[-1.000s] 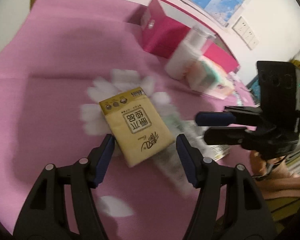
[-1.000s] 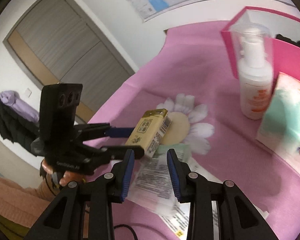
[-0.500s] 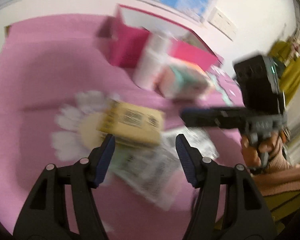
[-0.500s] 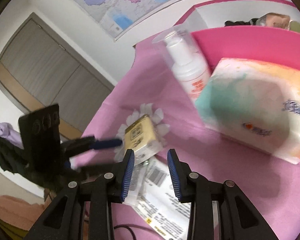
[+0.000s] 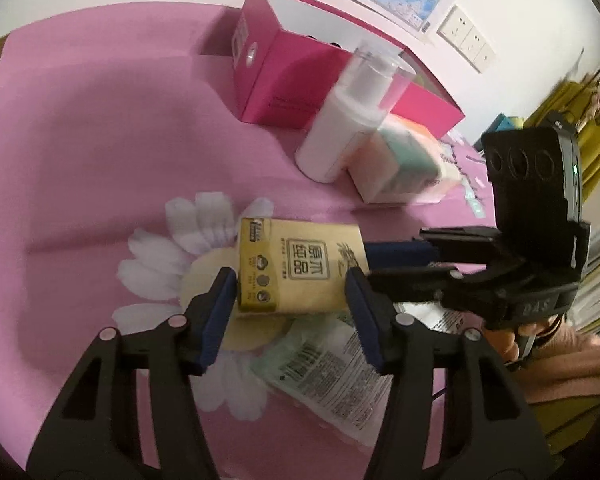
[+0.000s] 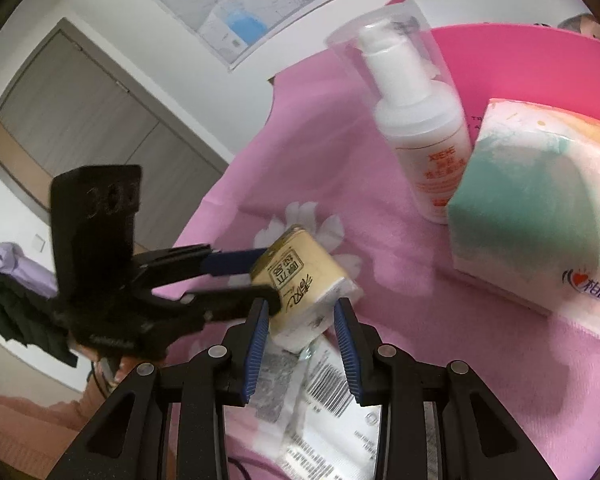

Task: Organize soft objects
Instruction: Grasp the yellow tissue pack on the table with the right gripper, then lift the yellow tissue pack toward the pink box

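— Tan pack [image 5: 300,270], label up, lies on the pink cloth [image 5: 100,140], over the daisy [image 5: 168,256] and partly on top of the wipes [image 5: 332,364]. Who takes it?

— I'd say the left gripper [image 5: 288,276]. Its jaws are spread wide and hold nothing, with one blue pad just off each short end of the pack. Whether a pad touches the wrapper, I cannot tell.

— And the right gripper [image 6: 300,304]?

— Also parted and empty, though more narrowly. The pack's near end sits just ahead of its tips.

— How does the pack lie?

— Flat. Its long axis runs from one left pad to the other, across that gripper's span. From the right wrist view the same axis points away along the fingers, white end nearest the camera.

— Then the left would squeeze it lengthwise?

— Likely, and a soft pack may buckle that way. Better to close slowly and stop once the wrapper firms. Or let the right pinch across the short width, which should crush less.

— Anything to avoid?

— Dragging the wipes along underneath; lift straight up. The bottle [image 5: 340,132] stands well apart.
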A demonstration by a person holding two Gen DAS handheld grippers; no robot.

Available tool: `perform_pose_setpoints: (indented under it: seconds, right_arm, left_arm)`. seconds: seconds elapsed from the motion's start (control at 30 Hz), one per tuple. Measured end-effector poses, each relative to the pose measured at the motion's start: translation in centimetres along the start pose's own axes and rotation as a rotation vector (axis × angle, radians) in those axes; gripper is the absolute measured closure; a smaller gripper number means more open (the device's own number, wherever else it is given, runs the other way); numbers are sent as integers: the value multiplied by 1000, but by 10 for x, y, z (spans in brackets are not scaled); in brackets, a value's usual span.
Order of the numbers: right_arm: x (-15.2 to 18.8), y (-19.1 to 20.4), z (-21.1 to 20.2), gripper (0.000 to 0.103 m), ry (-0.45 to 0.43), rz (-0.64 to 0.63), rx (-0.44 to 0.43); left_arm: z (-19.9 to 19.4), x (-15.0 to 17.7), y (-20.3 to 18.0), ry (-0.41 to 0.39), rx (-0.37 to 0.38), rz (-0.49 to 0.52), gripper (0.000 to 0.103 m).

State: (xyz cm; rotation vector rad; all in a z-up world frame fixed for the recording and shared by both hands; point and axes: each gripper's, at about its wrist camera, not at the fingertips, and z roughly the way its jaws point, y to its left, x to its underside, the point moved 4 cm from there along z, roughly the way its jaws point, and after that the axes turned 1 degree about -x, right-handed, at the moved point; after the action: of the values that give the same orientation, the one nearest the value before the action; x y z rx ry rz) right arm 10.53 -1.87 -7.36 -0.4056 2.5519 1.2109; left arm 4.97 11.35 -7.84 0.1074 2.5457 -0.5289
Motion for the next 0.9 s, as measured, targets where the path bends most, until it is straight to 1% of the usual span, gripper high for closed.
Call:
perform_pose_setpoints:
  seconds: [0.13,0.23,0.37,0.5,0.6,0.7,0.73,0.8,0.9]
  right_arm:
    - [1,1,-4,71,-9,-8,-27]
    - [1,4,-7,71,-16,-17,-41]
    - [0,5,-15,71,-32,-18,-59]
    - [0,1,-22,71,-49,-10,-53]
    - [0,-6,-20,71,-48,11,-27]
    - [0,-15,-13,70,-31,38,-7]
    - [0,-17,-10,69,-27,43,3]
    - [0,-18,-7,69,-21,54,4]
    - [-1,-14,-6,69,-26,40,9]
  left_arm:
    - [-3,1,1,0,15,-23,46]
    - [-9,2,-3,-19,11,-18,47]
    - [-14,1,-7,-33,24,-19,47]
    - [-18,-1,-15,-45,31,2,51]
    - [-13,-1,-19,-34,39,21,51]
    - [-2,0,-13,-3,47,4,55]
    - [1,0,-10,7,54,-7,56]
    - [6,0,-5,22,49,-24,64]
    - [4,-1,-6,14,40,-21,64]
